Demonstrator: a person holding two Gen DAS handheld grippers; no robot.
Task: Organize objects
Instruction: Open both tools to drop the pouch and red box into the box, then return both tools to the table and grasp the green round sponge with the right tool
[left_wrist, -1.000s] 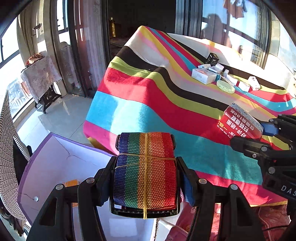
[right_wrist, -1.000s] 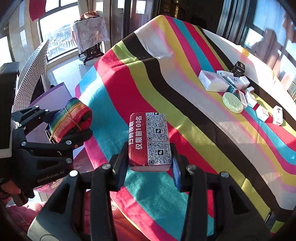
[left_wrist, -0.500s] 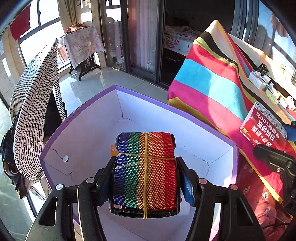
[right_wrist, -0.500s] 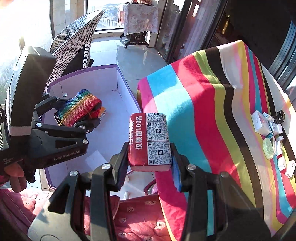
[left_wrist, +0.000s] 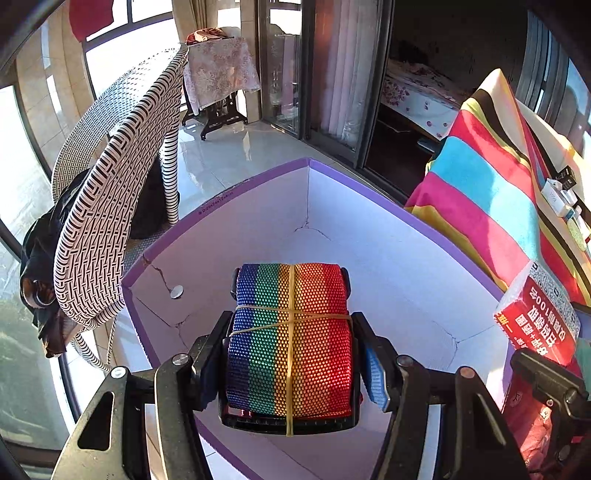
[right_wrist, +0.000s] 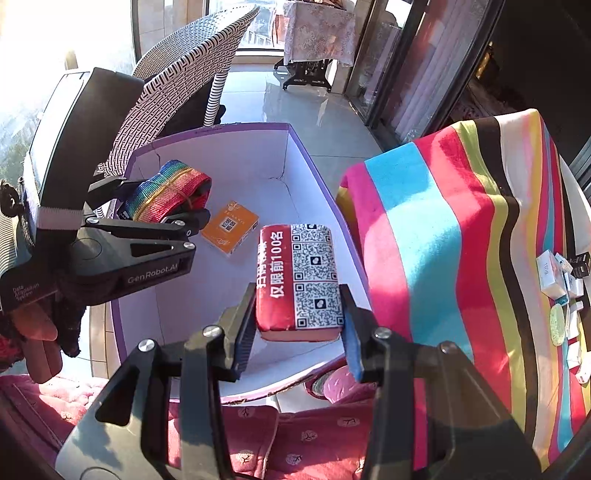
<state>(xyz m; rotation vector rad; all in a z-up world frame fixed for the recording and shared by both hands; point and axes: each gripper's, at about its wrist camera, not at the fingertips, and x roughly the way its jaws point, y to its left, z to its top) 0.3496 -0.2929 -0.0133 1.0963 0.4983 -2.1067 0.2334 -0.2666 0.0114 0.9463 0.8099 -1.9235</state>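
Note:
My left gripper (left_wrist: 290, 354) is shut on a rainbow strap roll (left_wrist: 290, 332) bound with rubber bands and holds it over the purple-rimmed white box (left_wrist: 388, 258). It also shows in the right wrist view (right_wrist: 173, 206), with the roll (right_wrist: 168, 192) above the box's left side. My right gripper (right_wrist: 297, 314) is shut on a red tissue pack (right_wrist: 297, 280) with QR codes, held over the right part of the box (right_wrist: 310, 166). The pack also shows in the left wrist view (left_wrist: 539, 321). An orange card box (right_wrist: 229, 229) lies on the box floor.
A table with a striped cloth (right_wrist: 461, 229) stands right of the box, with several small boxes (right_wrist: 561, 280) on it. A wicker chair (left_wrist: 110, 206) stands left of the box. Red cushions (right_wrist: 277, 435) lie below my right gripper.
Both grippers have swung left from the striped table to over the purple box, each still holding its object. The orange card box on the box floor has come into view.

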